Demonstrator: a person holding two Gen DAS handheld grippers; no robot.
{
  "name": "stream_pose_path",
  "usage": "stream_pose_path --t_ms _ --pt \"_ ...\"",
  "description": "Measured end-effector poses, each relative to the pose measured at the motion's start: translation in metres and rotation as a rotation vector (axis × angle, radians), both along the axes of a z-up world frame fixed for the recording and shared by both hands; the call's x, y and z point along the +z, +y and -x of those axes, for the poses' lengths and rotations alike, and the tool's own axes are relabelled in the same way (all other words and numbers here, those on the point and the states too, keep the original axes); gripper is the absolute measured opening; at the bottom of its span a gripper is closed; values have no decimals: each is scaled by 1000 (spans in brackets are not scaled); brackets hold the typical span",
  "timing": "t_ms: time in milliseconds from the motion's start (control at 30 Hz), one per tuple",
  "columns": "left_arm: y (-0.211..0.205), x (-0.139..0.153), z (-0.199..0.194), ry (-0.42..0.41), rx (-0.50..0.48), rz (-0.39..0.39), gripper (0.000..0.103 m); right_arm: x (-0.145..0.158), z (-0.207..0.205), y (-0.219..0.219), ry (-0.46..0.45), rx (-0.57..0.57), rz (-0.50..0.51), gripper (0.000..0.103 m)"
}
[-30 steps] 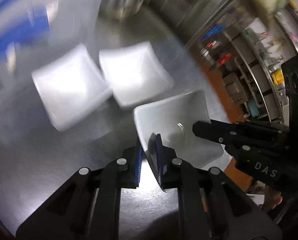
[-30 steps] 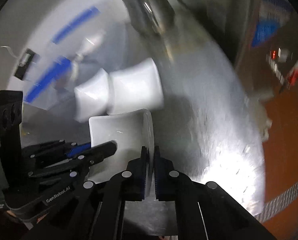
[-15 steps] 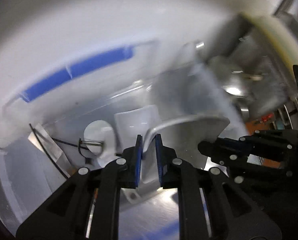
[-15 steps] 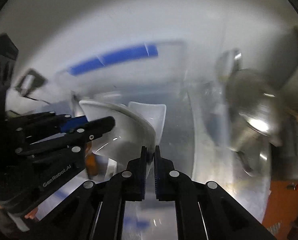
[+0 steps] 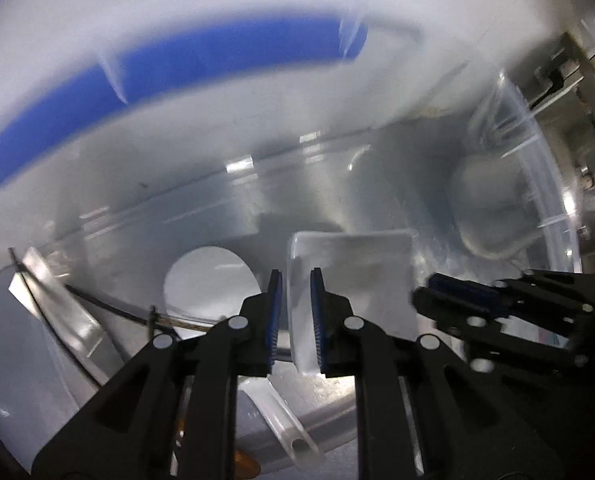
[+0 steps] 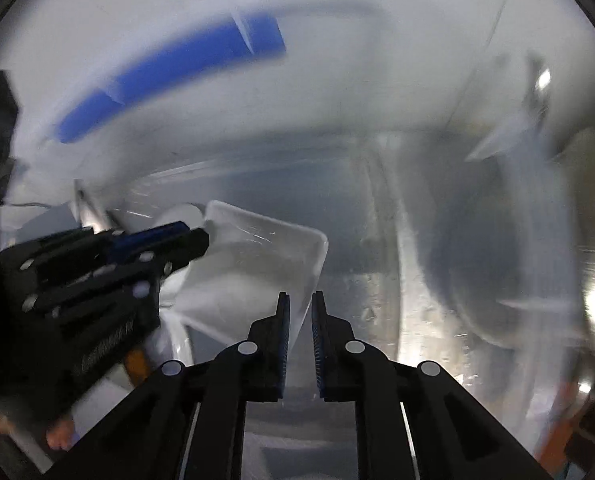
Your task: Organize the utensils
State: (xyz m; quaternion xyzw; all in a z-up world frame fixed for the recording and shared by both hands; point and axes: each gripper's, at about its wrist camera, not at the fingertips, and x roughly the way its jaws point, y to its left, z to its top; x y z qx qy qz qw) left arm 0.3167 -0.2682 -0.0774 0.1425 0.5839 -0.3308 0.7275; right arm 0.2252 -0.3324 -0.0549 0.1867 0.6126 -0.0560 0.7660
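Over the steel surface, by a white bin with a blue stripe, both units are carrying one square white dish. Left hand-held gripper is pinching its left rim; right hand-held gripper, jaws just easing apart, is straddling its right rim. Dish not yet set down; sorting barely started, I'd judge.

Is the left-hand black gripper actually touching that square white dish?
Touching. In the left wrist view the left gripper has the square white dish's rim between its blue pads, the right pad flush against it.
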Motion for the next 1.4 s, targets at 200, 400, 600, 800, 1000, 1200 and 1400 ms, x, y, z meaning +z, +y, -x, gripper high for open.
stream_pose_path --t_ms 200,400,600,800,1000,1200,1400 --pt "51 105 86 -262 -40 213 17 109 121 0 -334 129 -28 20" --pt "68 107 214 -87 -133 382 53 81 232 -24 -245 38 80 31" --pt "31 31 286 89 -165 275 53 -15 254 -59 -54 -99 -59 31" --pt "18 3 293 121 -145 195 53 -53 246 -68 -32 -145 -168 10" --pt "5 -5 303 162 -136 158 53 -59 279 -63 -38 -174 -191 8" --pt "-19 -19 323 201 -211 143 53 -61 335 -67 3 -182 -193 9" --pt "-43 -44 340 269 -250 112 50 -67 363 -54 -2 -194 -243 9"
